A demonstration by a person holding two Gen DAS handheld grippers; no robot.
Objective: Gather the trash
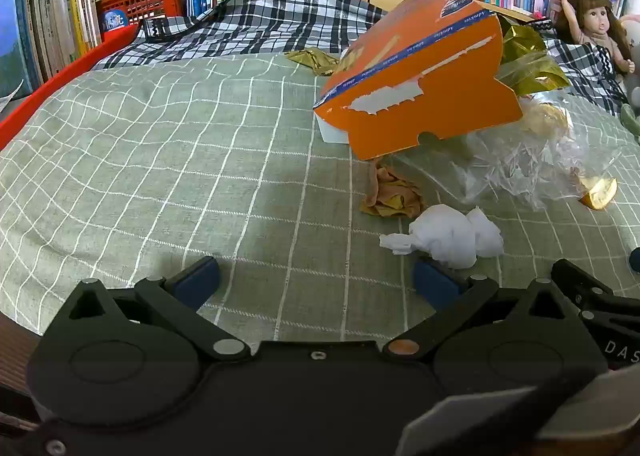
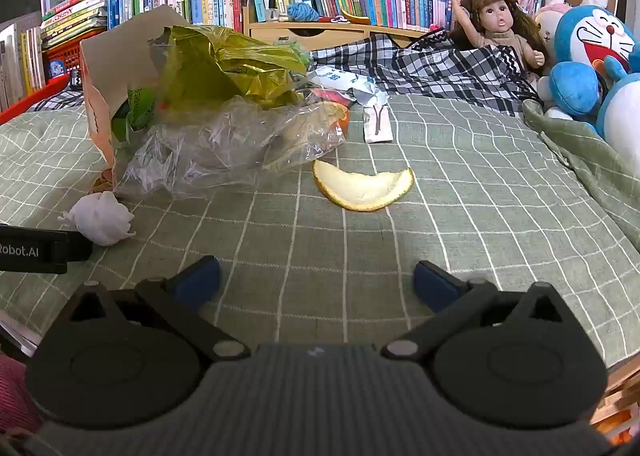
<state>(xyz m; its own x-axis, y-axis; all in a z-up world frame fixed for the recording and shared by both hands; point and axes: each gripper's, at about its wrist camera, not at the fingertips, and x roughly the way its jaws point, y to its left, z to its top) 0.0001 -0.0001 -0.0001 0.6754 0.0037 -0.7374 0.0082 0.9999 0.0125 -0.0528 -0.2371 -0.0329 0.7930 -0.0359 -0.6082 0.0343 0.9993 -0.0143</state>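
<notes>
- Two grippers hung over the green grid-checked bedcover (image 2: 460,184), and you had both spread wide with nothing between the blue pads: the left gripper (image 1: 316,282) and the right gripper (image 2: 316,280) were both released.
- The trash lay in one loose heap on that cover, with the torn orange cardboard box (image 1: 420,76) tipped on its side over the rest.
- The crumpled white tissue ball (image 1: 448,236) sat just ahead of your left gripper's right pad, apart from the heap. It looked very light and soft, so I judged it would crush to nothing; a pinch across its bulk seemed best, not the thin tail.
- The curved yellow fruit peel (image 2: 364,188) lay flat ahead of your right gripper, well clear of the pads. It looked limp and perhaps slick, so taking it by a raised rim seemed safer than pressing from above.
- The crinkled clear plastic bag (image 2: 224,144) looked slippery and shapeless; a bunched fold would likely hold better than a single layer.
- The crumpled gold foil wrapper (image 2: 224,60) rested on top of the bag, against the box.
- The box looked stiff but light; its open edge offered the surest hold.
</notes>
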